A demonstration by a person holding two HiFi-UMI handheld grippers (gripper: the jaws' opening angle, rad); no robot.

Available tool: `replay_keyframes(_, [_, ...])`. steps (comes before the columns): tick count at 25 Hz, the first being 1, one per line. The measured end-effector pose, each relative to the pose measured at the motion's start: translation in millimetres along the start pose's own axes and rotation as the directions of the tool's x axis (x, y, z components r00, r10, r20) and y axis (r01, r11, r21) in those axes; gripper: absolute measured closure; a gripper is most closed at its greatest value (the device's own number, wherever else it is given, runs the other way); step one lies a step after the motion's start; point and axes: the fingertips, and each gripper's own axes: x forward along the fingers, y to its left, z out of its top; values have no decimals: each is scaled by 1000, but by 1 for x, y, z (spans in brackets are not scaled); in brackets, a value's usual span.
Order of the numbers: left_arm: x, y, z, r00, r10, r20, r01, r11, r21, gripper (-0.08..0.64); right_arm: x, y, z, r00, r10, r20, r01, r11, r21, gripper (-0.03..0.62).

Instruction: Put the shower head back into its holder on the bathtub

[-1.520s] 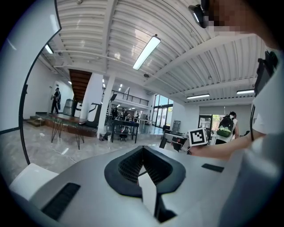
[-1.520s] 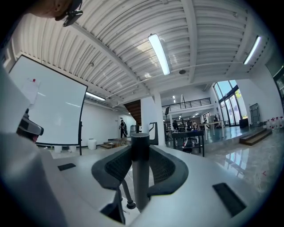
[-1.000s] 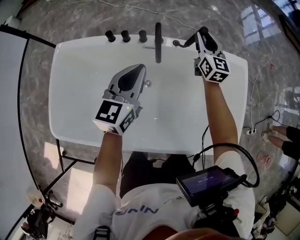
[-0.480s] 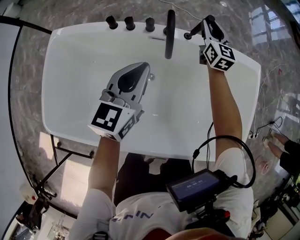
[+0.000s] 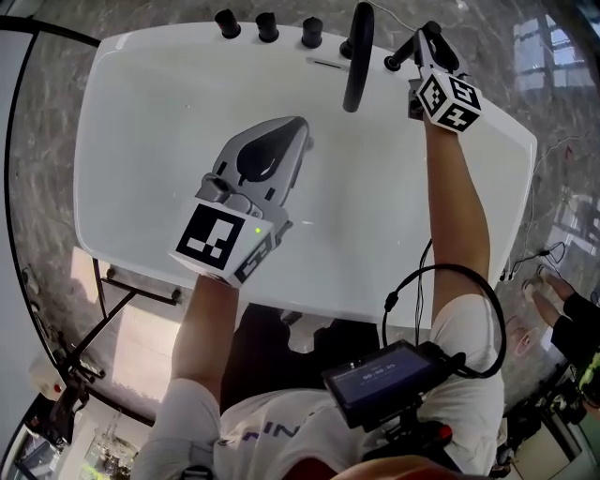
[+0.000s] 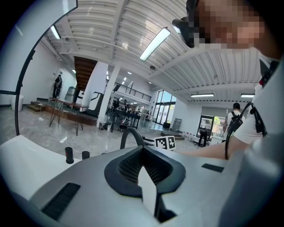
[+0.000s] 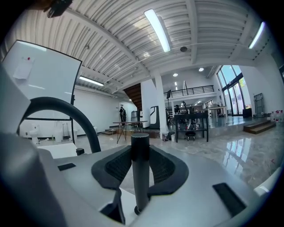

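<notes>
The white bathtub [image 5: 122, 202] lies below me. A black shower head handle [image 5: 401, 54] hangs over its far rim, right of the black faucet spout [image 5: 357, 61], and my right gripper [image 5: 424, 42] is shut on it. In the right gripper view the handle [image 7: 141, 173] stands upright between the dark pads [image 7: 116, 170]. A small black fitting [image 5: 346, 47] sits by the faucet's base; whether it is the holder I cannot tell. My left gripper [image 5: 298, 127] hovers over the tub's middle, shut and holding nothing, its tips [image 6: 142, 153] meeting.
Three black knobs [image 5: 267, 26] stand on the far rim left of the faucet [image 6: 131, 135]. A black-framed panel [image 5: 23, 141] runs along the left of the tub. A metal stand [image 5: 122, 300] and marble floor lie under the near edge. Someone's feet [image 5: 567, 305] show at the right.
Both grippers have come lower toward the tub. The right one has kept its hold on the shower head handle by the far rim. The left one has stayed shut.
</notes>
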Motion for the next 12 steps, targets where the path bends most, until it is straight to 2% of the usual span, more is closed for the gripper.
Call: replay_keyframes(12, [-5,6,-10,1000,4,-26,-5,1000,-10,546,4,4,-27,999,-7,-49,7,1000,-17,469])
